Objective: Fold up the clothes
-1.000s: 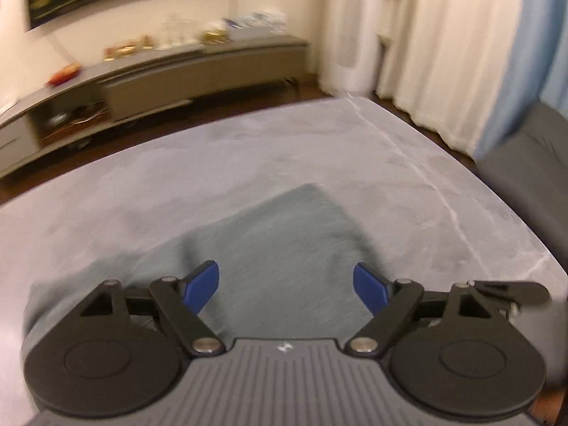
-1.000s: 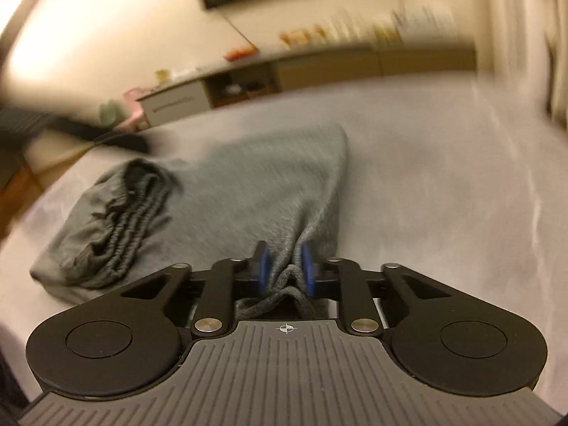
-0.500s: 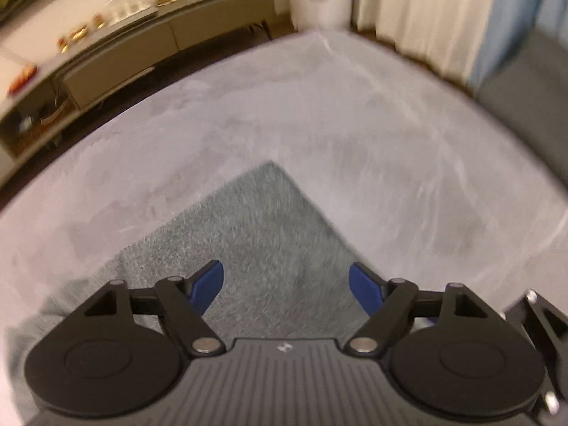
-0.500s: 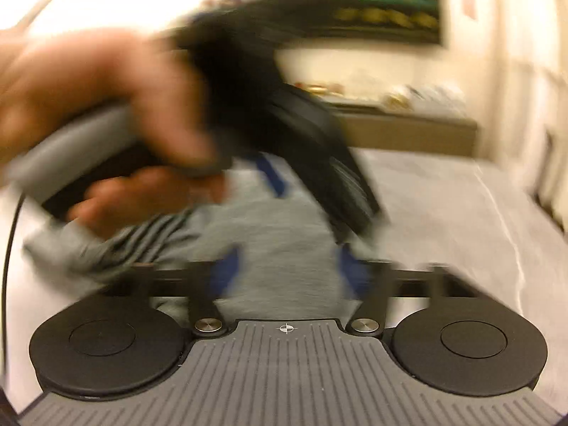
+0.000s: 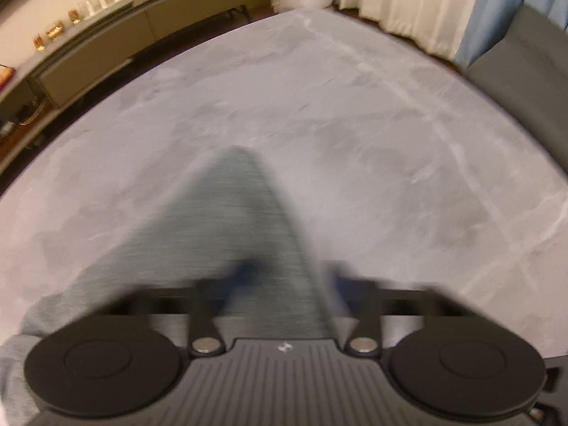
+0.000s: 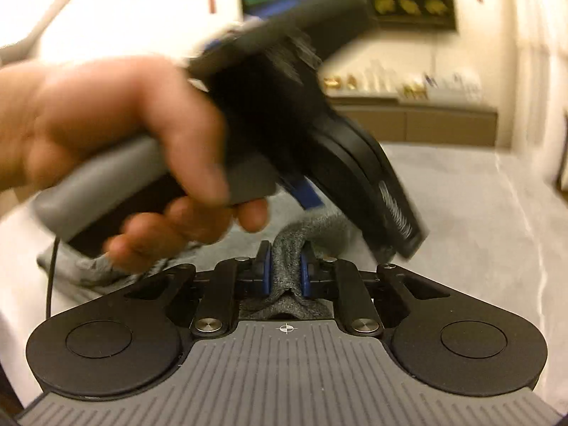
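A grey knit garment [image 5: 227, 220] lies on the pale grey table [image 5: 355, 124], with one corner pointing away from me. My left gripper [image 5: 289, 273] is low over its near edge. The blue pads [image 5: 245, 269] are blurred and apart, with cloth between them. In the right wrist view my right gripper [image 6: 285, 269] is shut on a bunched fold of the garment [image 6: 319, 223]. Just beyond it a hand [image 6: 106, 124] holds the left gripper [image 6: 309, 195] tilted down at the same cloth.
A long low sideboard [image 5: 142, 25] with small glass and gold items runs along the far wall. Cream curtains [image 5: 408, 0] hang at the back right, and a grey sofa [image 5: 525, 71] sits beyond the table's right edge. A cable [image 6: 51, 277] hangs at the left.
The left gripper has pushed forward over the garment and its pads have come closer together. The right gripper's pads stood apart half a second ago and now pinch a fold.
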Available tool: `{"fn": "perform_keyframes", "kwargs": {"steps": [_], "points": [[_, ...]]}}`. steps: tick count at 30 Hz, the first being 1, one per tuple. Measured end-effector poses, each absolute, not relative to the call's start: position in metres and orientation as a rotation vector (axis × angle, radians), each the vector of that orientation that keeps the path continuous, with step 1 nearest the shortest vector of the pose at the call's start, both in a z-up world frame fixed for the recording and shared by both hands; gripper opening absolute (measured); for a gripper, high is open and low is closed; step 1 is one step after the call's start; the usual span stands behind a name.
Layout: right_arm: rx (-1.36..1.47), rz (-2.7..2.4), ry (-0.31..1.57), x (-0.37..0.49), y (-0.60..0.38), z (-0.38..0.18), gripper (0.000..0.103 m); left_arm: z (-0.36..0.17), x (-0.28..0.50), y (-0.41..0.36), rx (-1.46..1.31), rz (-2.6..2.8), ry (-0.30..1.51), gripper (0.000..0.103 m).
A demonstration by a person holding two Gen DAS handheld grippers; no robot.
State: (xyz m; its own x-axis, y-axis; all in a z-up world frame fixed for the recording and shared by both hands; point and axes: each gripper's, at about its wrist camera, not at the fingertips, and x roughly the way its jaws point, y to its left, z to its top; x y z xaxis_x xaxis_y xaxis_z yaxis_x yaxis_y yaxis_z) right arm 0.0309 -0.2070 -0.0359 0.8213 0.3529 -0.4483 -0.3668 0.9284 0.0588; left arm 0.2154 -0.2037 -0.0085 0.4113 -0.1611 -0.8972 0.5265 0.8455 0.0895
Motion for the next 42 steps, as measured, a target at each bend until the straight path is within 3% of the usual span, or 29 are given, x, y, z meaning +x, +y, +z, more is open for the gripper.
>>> {"fn": "perform_keyframes", "kwargs": {"steps": [2,4,6,12,14,17,19,22,26,30,34,38,42], "points": [[-0.045,0.351,0.46,0.03,-0.203,-0.039,0.026,0.004,0.215,-0.179,0.296,-0.471,1.035,0.011],[-0.067,0.306,0.437,0.028,-0.198,-0.039,0.071,0.025,0.209,-0.145,0.191,-0.492,0.981,0.01],[-0.083,0.303,0.399,0.024,-0.19,-0.032,0.081,0.047,0.2,-0.109,0.091,-0.508,0.929,0.009],[-0.106,0.58,0.312,0.005,-0.134,-0.012,0.079,0.089,0.15,0.05,-0.214,-0.43,0.765,0.009],[-0.159,0.649,0.313,0.001,-0.103,-0.013,0.079,0.061,0.146,0.11,-0.332,-0.335,0.795,0.012],[-0.243,0.727,0.362,0.006,-0.058,-0.025,0.077,0.009,0.137,0.177,-0.519,-0.223,0.823,0.029],[-0.313,0.765,0.397,0.011,-0.031,-0.036,0.075,-0.024,0.129,0.213,-0.646,-0.155,0.824,0.032],[-0.428,0.762,0.412,0.016,0.002,-0.051,0.076,-0.031,0.133,0.219,-0.726,-0.117,0.818,0.039],[-0.643,0.675,0.448,0.043,0.013,-0.07,0.07,-0.045,0.146,0.186,-0.653,-0.172,0.892,0.045],[-0.61,0.436,0.569,0.102,-0.025,-0.06,0.07,-0.04,0.143,0.131,-0.506,-0.332,0.924,0.043],[-0.586,0.268,0.616,0.121,-0.063,-0.039,0.063,-0.035,0.143,0.127,-0.502,-0.336,0.895,0.041],[-0.517,0.276,0.468,0.086,-0.059,-0.006,0.063,-0.04,0.145,0.135,-0.496,-0.299,0.872,0.042],[-0.674,0.261,0.314,0.061,-0.036,-0.003,0.061,-0.045,0.146,0.144,-0.489,-0.261,0.849,0.046]]}}
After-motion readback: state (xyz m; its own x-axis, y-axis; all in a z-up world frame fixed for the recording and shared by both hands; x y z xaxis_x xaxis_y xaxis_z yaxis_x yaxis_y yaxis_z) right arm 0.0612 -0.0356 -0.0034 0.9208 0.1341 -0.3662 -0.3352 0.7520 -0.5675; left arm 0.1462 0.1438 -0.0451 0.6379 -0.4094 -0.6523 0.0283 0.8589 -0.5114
